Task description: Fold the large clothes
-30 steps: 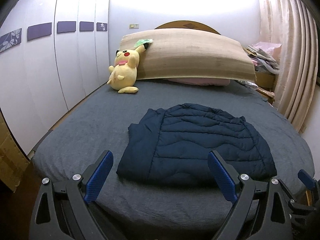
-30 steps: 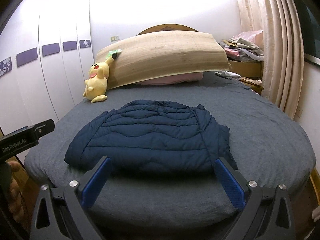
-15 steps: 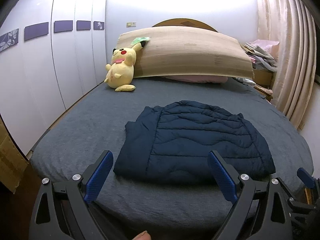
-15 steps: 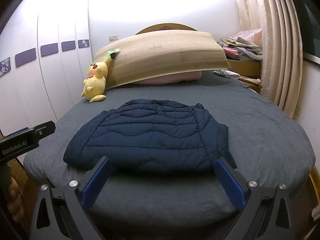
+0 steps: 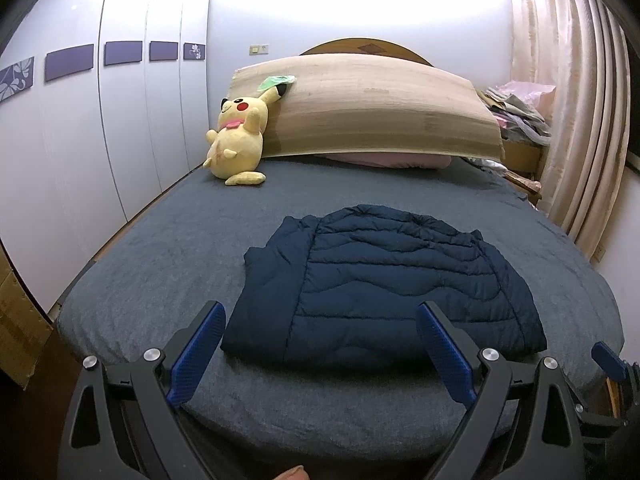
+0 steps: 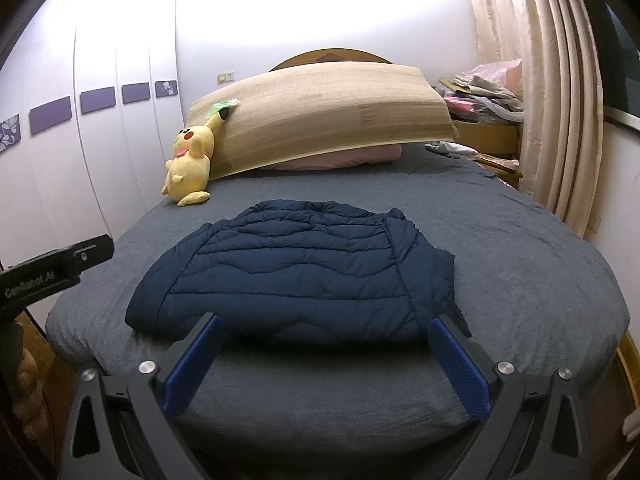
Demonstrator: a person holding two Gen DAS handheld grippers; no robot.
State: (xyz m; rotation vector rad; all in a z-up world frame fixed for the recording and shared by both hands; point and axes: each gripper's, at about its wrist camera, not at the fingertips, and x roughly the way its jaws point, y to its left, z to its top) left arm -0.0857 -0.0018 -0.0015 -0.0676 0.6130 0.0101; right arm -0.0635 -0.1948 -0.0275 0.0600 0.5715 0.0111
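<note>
A navy quilted puffer jacket (image 5: 384, 284) (image 6: 296, 272) lies folded into a rough rectangle on the grey bed (image 5: 168, 248) (image 6: 532, 264), near its foot. My left gripper (image 5: 322, 320) hangs open above the foot of the bed, its blue pads (image 5: 196, 350) wide apart and holding nothing. It sits short of the jacket's near hem. My right gripper (image 6: 326, 332) is open too, just before that hem, with nothing between its pads (image 6: 460, 368). The body of the left gripper (image 6: 52, 272) shows at the left edge of the right wrist view.
A yellow plush toy (image 5: 238, 140) (image 6: 190, 164) leans on a long tan bolster (image 5: 372, 116) at the head of the bed. White wardrobes (image 5: 92, 128) run along the left side. Curtains (image 5: 576, 120) and a pile of clothes (image 6: 484, 96) stand at the right.
Both grippers have drawn back slightly and risen a little, so the bed and jacket sit a touch farther off. The jacket itself has not moved, and both stay open.
</note>
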